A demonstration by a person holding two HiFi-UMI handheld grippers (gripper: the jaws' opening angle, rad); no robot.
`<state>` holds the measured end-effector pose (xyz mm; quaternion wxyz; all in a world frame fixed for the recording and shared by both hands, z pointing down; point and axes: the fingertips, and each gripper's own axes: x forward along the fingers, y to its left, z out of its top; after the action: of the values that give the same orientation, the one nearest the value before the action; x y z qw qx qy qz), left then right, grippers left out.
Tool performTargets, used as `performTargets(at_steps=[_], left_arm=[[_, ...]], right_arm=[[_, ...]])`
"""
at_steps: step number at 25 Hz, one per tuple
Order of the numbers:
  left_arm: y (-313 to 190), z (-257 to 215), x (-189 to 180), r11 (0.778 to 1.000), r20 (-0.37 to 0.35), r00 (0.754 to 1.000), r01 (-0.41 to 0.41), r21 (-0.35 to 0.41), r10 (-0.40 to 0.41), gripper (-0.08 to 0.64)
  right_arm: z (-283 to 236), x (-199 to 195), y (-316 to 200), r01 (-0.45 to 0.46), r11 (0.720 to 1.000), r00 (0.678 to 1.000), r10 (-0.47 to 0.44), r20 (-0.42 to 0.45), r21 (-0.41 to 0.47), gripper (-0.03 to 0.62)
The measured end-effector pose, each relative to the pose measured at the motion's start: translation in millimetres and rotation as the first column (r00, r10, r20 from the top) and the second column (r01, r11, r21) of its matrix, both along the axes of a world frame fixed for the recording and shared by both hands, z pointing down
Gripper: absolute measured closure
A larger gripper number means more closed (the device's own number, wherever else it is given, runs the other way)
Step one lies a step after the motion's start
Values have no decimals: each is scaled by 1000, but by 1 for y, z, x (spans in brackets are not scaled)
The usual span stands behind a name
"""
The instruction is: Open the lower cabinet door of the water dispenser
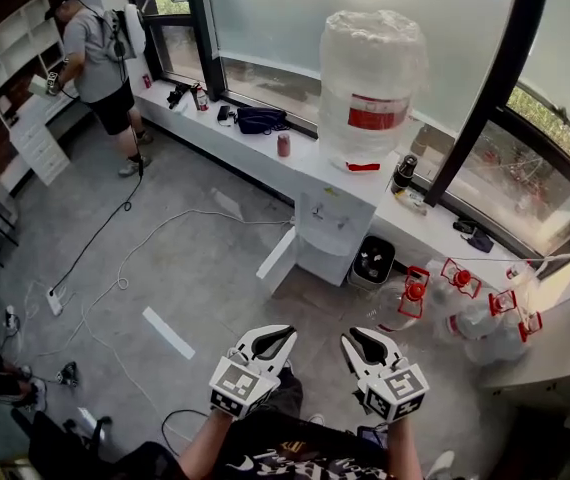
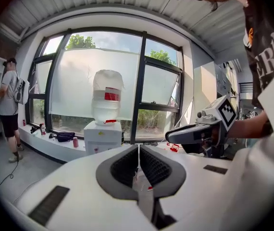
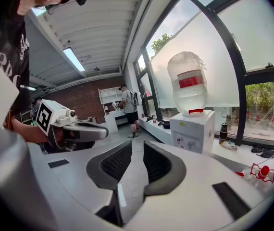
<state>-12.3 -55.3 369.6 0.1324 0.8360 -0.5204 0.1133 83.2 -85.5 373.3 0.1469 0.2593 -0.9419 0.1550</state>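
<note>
**A:** Fingers (image 2: 123,166) of the left gripper (image 2: 138,149) are pressed together on nothing. The right gripper (image 3: 137,147) has its fingers (image 3: 117,161) a slit apart, and it's empty too.

**B:** And the door?

**A:** Both grippers hang well apart from the water dispenser (image 1: 337,223). Its lower door (image 1: 276,256) looks already swung out sideways, so I'd call the opening done, with nothing left that I can see.

**B:** Give me the count.

**A:** One dispenser, one big bottle (image 1: 370,78) on top, one door, two grippers. Over on the floor (image 1: 195,278) to the right there are four red-capped spare bottles (image 1: 480,336), I think, though they overlap. One other person (image 1: 95,58) stands at the back.
</note>
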Motion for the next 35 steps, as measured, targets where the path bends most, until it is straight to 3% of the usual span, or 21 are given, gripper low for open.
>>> performTargets(at_steps=[16, 35], left_arm=[[164, -18, 84, 994, 13, 994, 107, 18, -108, 540], [206, -43, 111, 990, 13, 994, 111, 88, -113, 540]], right_arm=[[-21, 45, 157, 152, 985, 984, -158, 80, 76, 573], [-42, 62, 204, 204, 967, 976, -213, 47, 154, 580]])
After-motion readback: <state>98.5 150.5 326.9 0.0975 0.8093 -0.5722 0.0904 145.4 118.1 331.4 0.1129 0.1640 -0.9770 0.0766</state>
